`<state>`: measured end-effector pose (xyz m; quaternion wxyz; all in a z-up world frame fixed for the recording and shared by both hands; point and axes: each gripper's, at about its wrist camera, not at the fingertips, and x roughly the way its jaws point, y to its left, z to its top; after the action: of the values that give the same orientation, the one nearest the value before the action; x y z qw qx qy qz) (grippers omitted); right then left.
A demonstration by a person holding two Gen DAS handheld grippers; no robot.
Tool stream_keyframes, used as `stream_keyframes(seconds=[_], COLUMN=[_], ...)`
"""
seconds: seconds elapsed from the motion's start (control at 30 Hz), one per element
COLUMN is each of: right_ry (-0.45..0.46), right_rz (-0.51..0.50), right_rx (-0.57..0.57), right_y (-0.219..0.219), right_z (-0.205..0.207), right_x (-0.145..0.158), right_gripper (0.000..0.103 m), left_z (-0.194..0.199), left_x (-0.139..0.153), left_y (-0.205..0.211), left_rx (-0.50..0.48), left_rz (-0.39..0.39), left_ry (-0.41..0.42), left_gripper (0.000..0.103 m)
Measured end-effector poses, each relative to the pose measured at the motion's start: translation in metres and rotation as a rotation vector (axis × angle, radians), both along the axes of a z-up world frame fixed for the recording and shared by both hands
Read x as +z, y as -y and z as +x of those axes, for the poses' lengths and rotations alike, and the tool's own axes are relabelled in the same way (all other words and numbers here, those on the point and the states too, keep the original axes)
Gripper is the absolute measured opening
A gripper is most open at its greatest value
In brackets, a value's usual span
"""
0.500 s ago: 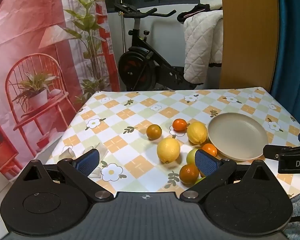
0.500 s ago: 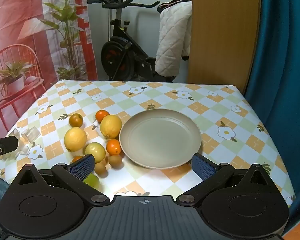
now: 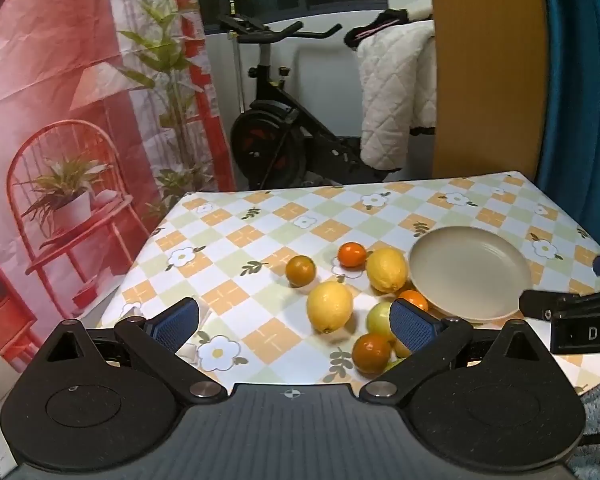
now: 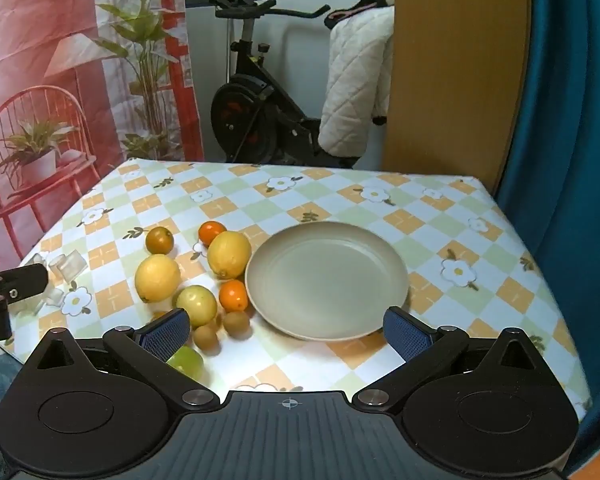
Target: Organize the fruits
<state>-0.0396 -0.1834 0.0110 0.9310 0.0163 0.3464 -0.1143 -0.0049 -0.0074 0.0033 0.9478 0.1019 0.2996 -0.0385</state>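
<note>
Where the right gripper's fingers point(image 4: 168, 330) spread, a green fruit point(image 4: 188, 362) hides partly.

Lemons point(image 4: 157, 278), oranges point(image 4: 233, 295) and small brown fruits point(image 4: 236, 323) cluster at centre-left, just beside an empty beige plate point(image 4: 327, 280), frame centre.

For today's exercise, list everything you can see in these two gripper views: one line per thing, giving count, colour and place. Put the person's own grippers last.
plate: 1, beige, on the table right of the fruit, nothing on it
lemons: 2, yellow, left of the plate
oranges: 2 bright orange, one touching the plate's left rim
darker orange fruit: 2, one far left, one near
pale green fruit: 1, near lemons
small brown fruit: 2, near edge
green fruit: 1, nearest
table: 1, checked floral cloth
exercise bike: 1, black, behind
left gripper: open
right gripper: open
</note>
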Motion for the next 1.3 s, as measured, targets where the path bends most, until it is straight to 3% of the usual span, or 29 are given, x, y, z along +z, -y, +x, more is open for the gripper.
stream_keyframes(seconds=[1.3], right_ry=[-0.003], right_rz=[-0.015], right_rx=[-0.004], right_y=[-0.004], right_z=[0.001], right_x=[-0.002], right_gripper=[0.102], left_z=[-0.002], left_x=[-0.002], left_y=[-0.006], left_rx=[-0.011], left_rz=[-0.029], left_ry=[0.022], left_gripper=[0.102])
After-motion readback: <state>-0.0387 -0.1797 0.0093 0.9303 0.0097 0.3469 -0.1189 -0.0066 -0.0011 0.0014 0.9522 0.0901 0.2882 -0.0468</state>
